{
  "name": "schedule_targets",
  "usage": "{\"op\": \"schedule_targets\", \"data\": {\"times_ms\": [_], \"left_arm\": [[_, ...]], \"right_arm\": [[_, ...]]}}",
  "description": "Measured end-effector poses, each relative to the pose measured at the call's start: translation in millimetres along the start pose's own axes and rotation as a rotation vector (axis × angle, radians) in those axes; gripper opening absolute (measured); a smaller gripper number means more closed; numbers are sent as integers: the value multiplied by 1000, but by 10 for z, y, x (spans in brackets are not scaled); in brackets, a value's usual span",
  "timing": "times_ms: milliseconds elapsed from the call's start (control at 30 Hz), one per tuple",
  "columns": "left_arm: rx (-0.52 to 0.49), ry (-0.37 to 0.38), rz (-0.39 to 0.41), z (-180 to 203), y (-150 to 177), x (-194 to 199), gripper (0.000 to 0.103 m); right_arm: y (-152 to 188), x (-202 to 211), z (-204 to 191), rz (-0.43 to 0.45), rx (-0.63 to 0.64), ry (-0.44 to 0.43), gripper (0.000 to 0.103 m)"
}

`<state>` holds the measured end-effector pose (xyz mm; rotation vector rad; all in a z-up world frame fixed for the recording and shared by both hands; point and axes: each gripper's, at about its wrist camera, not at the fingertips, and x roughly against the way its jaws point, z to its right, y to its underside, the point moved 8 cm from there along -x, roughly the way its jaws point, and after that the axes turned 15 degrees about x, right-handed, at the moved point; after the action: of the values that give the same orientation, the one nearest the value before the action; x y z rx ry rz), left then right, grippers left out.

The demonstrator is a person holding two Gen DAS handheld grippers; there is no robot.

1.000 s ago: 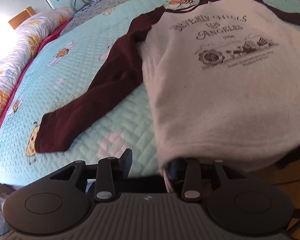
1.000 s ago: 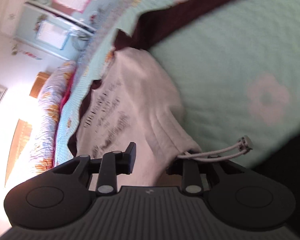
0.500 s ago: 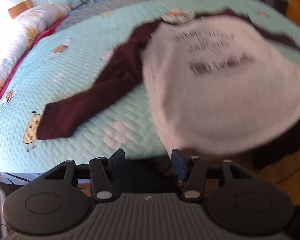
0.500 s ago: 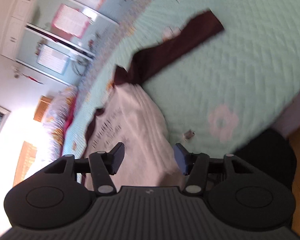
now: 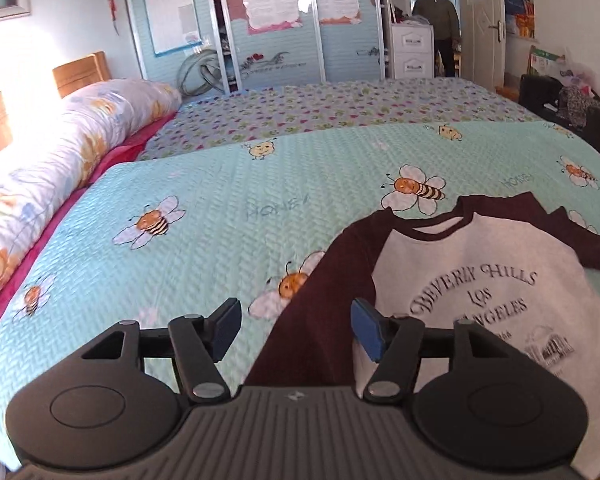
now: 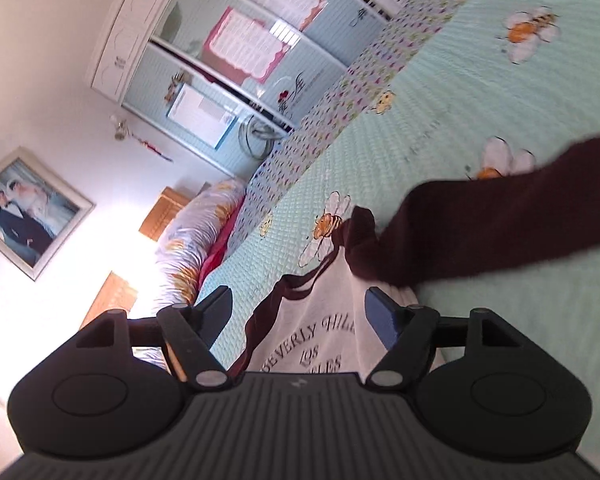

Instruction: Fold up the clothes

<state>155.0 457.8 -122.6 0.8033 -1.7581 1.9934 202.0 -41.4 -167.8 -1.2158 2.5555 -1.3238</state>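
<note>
Both my left hand-held gripper (image 5: 294, 330) and right hand-held gripper (image 6: 298, 316) are opening, empty; the soft, floppy sweatshirt (image 5: 480, 292) below wants pinching at a sleeve cuff.

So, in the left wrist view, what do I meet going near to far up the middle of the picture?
left gripper, its jaws opening on nothing → dark sleeve of the shirt → bee quilt → heart-print cover → wardrobe doors.
</note>
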Motion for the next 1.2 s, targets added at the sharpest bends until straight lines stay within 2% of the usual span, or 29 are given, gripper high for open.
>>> {"op": "schedule_targets", "data": {"times_ms": [67, 167, 333, 433, 600, 667, 733, 833, 867, 900, 933, 967, 1000, 1033, 1100, 1200], "left_arm": [[6, 0, -32, 48, -161, -336, 64], [-12, 26, -97, 151, -366, -905, 65], [-121, 40, -239, 348, -518, -1970, 66], [-97, 131, -364, 434, -461, -2480, 66], [-125, 179, -427, 557, -293, -2947, 66], [-121, 211, -459, 593, -215, -3044, 68], [-133, 231, -458, 634, -186, -3094, 73], [-138, 259, -441, 695, -176, -3081, 73], [-141, 269, -436, 720, -175, -3070, 70], [-145, 279, -430, 745, -174, -3058, 62], [-148, 298, -431, 779, -169, -3028, 55], [-151, 324, -437, 819, -162, -2986, 31], [-163, 344, -437, 869, -149, -2942, 15], [-186, 344, -429, 906, -132, -2920, 15], [-217, 329, -418, 934, -107, -2923, 15], [-169, 336, -417, 902, -108, -2967, 15]], "right_arm": [[-173, -272, 59, -25, 25, -11, 82], [-347, -763, 198, -91, 51, -8, 82], [-525, -1604, 484, -211, 50, -16, 82], [-544, -2018, 689, -276, 29, -34, 82], [-456, -2504, 1032, -387, 18, -32, 82], [-390, -2613, 1066, -408, -17, -79, 82], [-301, -2703, 1049, -425, -48, -130, 82], [-168, -2789, 973, -436, -23, -141, 81], [-145, -2799, 948, -433, -6, -133, 78], [-131, -2804, 932, -436, 10, -120, 76], [-119, -2807, 919, -442, 25, -105, 63], [-103, -2816, 925, -452, 40, -75, 42], [-84, -2810, 941, -460, 46, -53, 30], [-65, -2800, 959, -468, 50, -33, 21], [-59, -2769, 965, -456, 60, -24, 21], [-48, -2753, 961, -440, 75, -21, 21]]}}
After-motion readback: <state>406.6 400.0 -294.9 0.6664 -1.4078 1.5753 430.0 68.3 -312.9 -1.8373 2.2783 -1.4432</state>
